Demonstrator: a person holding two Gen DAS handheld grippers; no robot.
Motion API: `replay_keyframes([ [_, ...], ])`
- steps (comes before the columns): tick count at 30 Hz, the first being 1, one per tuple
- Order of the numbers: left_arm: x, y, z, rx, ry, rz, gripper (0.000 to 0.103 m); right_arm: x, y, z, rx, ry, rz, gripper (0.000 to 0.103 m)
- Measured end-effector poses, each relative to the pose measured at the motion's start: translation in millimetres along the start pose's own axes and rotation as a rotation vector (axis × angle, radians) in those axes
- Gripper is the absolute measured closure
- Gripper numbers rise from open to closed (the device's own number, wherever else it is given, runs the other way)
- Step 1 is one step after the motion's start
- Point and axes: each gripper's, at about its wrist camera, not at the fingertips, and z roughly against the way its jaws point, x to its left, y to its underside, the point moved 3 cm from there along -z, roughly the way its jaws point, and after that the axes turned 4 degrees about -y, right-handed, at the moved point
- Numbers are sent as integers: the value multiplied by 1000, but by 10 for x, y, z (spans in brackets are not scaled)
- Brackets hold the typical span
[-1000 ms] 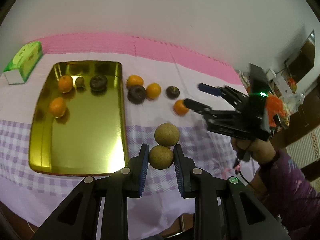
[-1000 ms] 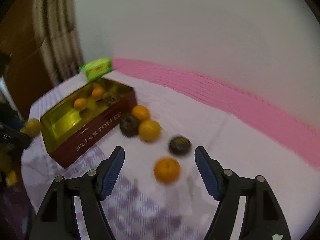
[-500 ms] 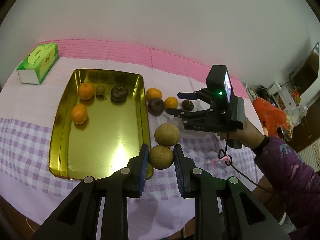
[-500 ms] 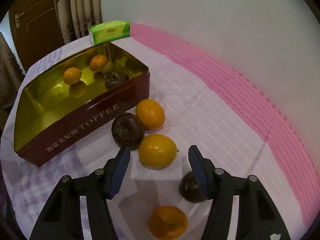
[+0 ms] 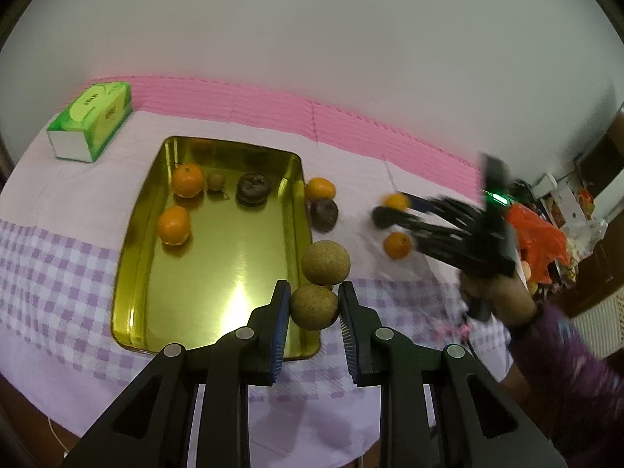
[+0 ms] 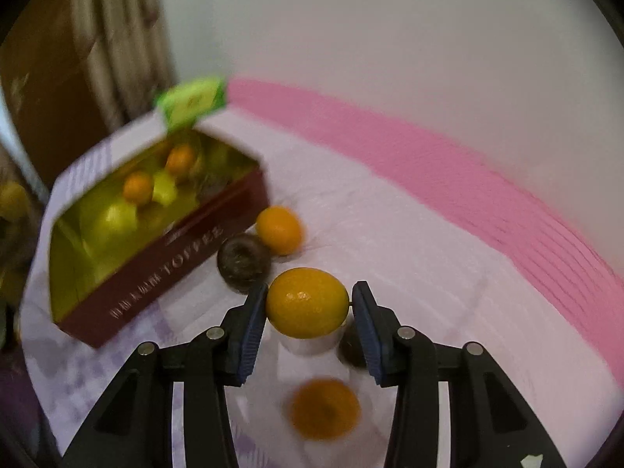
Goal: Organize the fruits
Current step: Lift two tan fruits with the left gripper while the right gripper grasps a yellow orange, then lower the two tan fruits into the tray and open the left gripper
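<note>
While the tissue box (image 5: pixel 90 120) sits at the far left of the tabletop (image 5: pixel 46 273), the gold tin (image 5: pixel 148 273) lies just right of it, holding two oranges (image 5: pixel 188 180) on its left side, a small brown fruit (image 5: pixel 215 180) and a dark wrinkled fruit (image 5: pixel 254 188) along its far end. Near the tin's right wall the left gripper (image 5: pixel 314 304) has its jaws clenched on a tan round fruit (image 5: pixel 314 307), with a second tan fruit (image 5: pixel 326 262) touching it on the far side. Just right of the tin's far corner, an orange (image 5: pixel 319 188) and another dark fruit (image 5: pixel 324 214) rest side by side on the cloth. Farther right, the right gripper (image 6: pixel 308 304) has its jaws on both sides of a yellow-orange citrus (image 6: pixel 307 303); they appear to be grasping it, though the right pad's contact is hard to make out. One more orange (image 6: pixel 324 408) lies blurred on the tabletop nearer than that citrus, and a dark fruit (image 6: pixel 349 347) peeks out beside the right jaw.
</note>
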Motion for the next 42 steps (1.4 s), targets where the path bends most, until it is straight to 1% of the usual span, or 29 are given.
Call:
replay_keyframes([
  [2,41,-3,1,-7,-12,7,77,-124,131,222,-52,51,-77,62],
  [3,53,-1,-3,-9,-19,9,77,-230,253,373,-80,102,-126,62],
  [6,90,15,-40,-7,-30,14,77,-506,532,618,-107,203,-238,62],
  [10,157,27,-89,-7,-58,18,77,-805,808,728,-90,302,-339,62],
  [14,247,29,-175,8,-84,24,77,-912,973,763,-83,345,-379,62],
  [20,469,43,-319,27,-131,53,77,-1031,1131,726,-78,358,-443,62],
  [23,564,36,-368,26,-146,63,77,-1033,1135,751,-95,365,-440,62],
  [27,650,18,-441,15,-215,39,77,-1021,1099,726,-90,367,-440,62],
  [33,774,8,-543,10,-280,31,77,-1021,1105,727,-103,371,-451,62],
  [42,871,48,-656,27,-304,46,77,-1016,1114,721,-108,370,-457,62],
])
